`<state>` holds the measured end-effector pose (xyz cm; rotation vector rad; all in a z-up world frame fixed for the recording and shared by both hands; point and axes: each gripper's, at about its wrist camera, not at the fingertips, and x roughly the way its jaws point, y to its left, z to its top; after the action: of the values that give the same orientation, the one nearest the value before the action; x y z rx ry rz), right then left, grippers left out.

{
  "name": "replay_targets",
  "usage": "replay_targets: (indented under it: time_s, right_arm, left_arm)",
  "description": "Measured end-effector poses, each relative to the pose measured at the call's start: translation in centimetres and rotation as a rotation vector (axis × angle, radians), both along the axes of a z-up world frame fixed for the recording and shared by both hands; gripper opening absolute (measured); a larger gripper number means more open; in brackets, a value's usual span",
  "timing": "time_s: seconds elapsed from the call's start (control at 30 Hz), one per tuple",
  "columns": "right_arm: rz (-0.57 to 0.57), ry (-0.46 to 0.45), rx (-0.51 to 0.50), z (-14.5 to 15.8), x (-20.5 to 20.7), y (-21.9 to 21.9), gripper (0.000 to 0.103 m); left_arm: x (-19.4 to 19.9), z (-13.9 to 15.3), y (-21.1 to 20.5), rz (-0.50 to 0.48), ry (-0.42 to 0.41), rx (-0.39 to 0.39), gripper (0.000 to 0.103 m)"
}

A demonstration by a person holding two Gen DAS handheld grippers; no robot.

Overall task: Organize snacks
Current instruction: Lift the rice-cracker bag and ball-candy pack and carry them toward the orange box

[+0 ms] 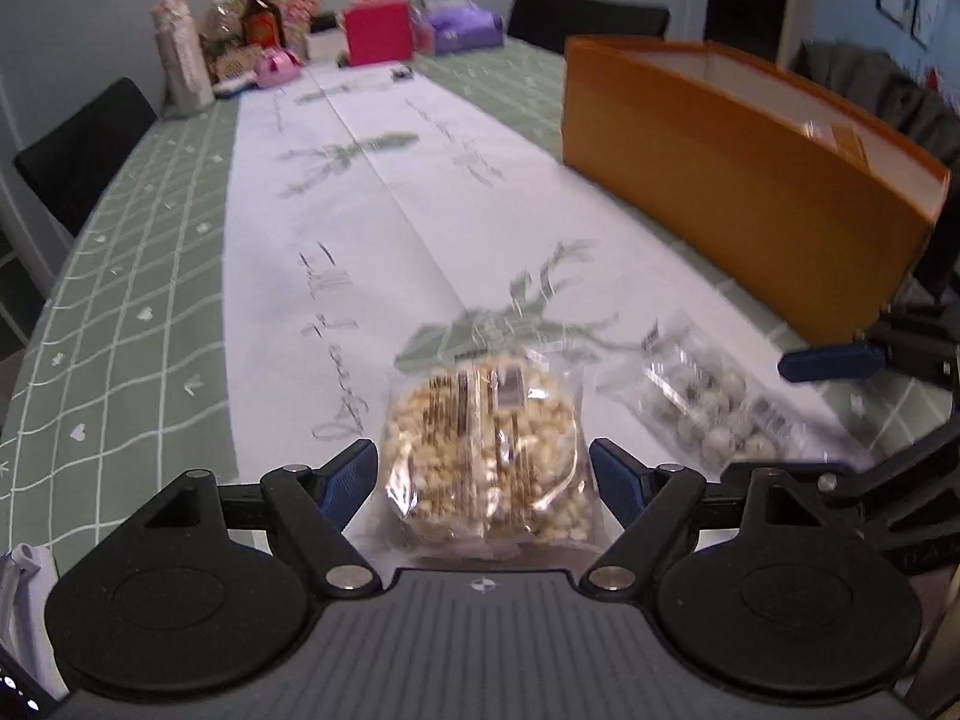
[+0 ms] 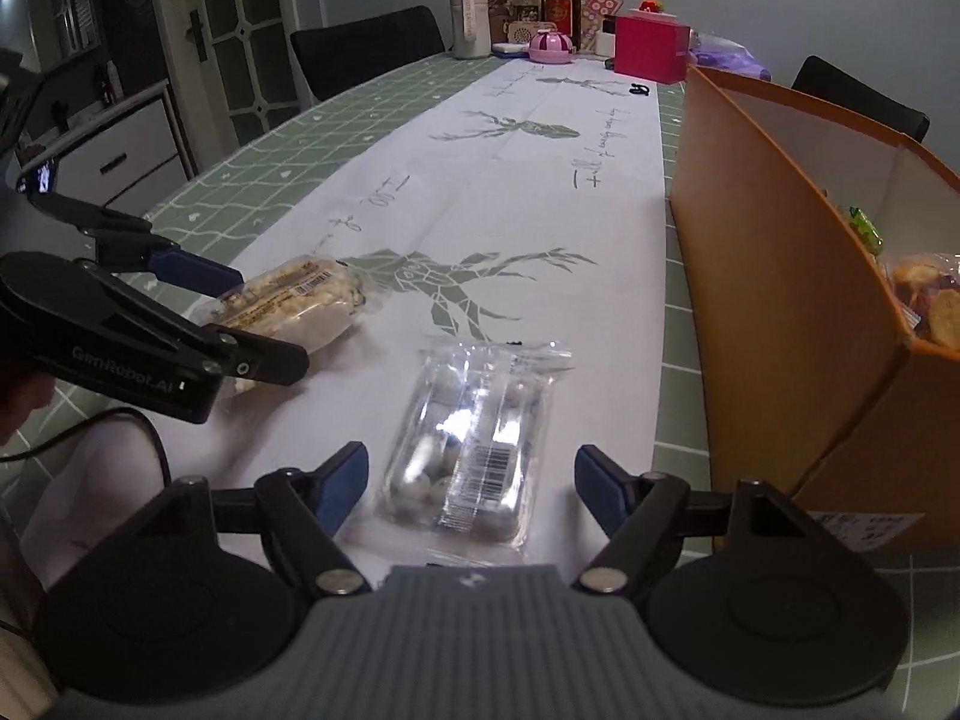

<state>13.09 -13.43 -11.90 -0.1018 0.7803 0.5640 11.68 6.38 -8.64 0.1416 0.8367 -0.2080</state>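
Observation:
A clear bag of puffed-rice snack point(image 1: 489, 456) lies on the white table runner between the open fingers of my left gripper point(image 1: 483, 480); the fingers do not press it. It also shows in the right wrist view point(image 2: 294, 306), with the left gripper point(image 2: 240, 324) around it. A clear pack of round white candies point(image 2: 474, 450) lies between the open fingers of my right gripper point(image 2: 471, 483); it also shows in the left wrist view point(image 1: 708, 402). An orange box point(image 2: 780, 300) stands at the right and holds several snacks point(image 2: 927, 300).
The orange box point(image 1: 738, 180) stands along the table's right side. At the far end stand a bottle point(image 2: 561, 0), a pink box point(image 2: 651, 48), a white flask point(image 2: 468, 6) and other clutter. Black chairs point(image 2: 366, 48) flank the table.

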Motion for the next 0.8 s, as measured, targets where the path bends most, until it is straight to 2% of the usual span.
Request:
replay_targets:
  time_s: [0.1, 0.27, 0.57, 0.8]
  right_arm:
    - [-0.002, -0.049, -0.007, 0.1, -0.1, 0.5, 0.077]
    - [-0.013, -0.042, 0.003, -0.2, 0.5, 1.0, 0.077]
    - [-0.054, 0.011, 0.052, -1.0, 1.1, 0.2, 0.076]
    - [-0.038, -0.03, 0.054, -0.5, 0.8, 0.6, 0.076]
  left_arm:
    - [0.4, 0.5, 0.0, 0.048, -0.007, -0.019, 0.095]
    - [1.3, -0.3, -0.1, 0.116, 0.041, -0.027, 0.095]
    - [1.3, -1.2, -0.5, 0.124, 0.031, 0.008, 0.096]
    - [1.3, -1.3, -0.8, 0.121, 0.02, 0.028, 0.096]
